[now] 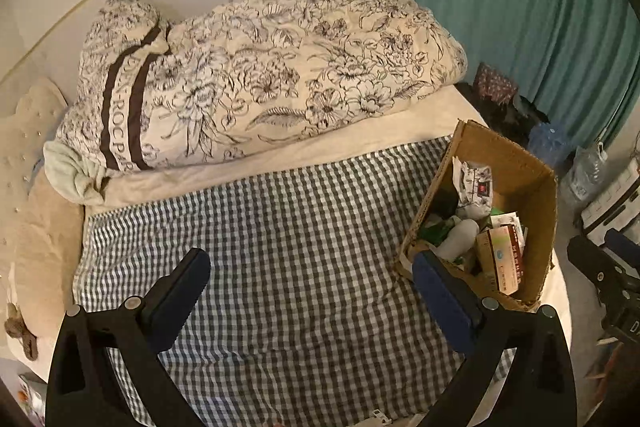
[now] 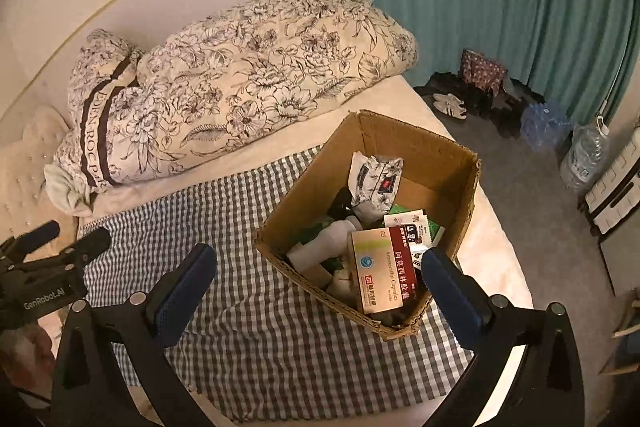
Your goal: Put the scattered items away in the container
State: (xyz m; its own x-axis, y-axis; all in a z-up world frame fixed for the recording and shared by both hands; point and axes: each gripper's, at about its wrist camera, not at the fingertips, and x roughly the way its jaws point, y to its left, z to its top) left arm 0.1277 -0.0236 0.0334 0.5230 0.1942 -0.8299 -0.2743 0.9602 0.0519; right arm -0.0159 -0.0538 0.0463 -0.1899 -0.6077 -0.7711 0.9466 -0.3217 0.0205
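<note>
Cardboard box [image 2: 424, 163] sits open on the checked cloth [image 2: 248, 315] at the bed's right edge, below the folded floral quilt [image 2: 248, 83]; inside lie a red-and-white medicine carton [image 2: 384, 267] leaning against the near wall, a white bottle [image 2: 328, 239] beside it, a crumpled white packet [image 2: 374, 183] towards the back, and green wrappers underneath. Right gripper [image 2: 320, 275] hangs above the box's near corner with jaws spread wide and nothing between them; left gripper [image 1: 312, 279] hovers over bare cloth, likewise released and empty.
</note>
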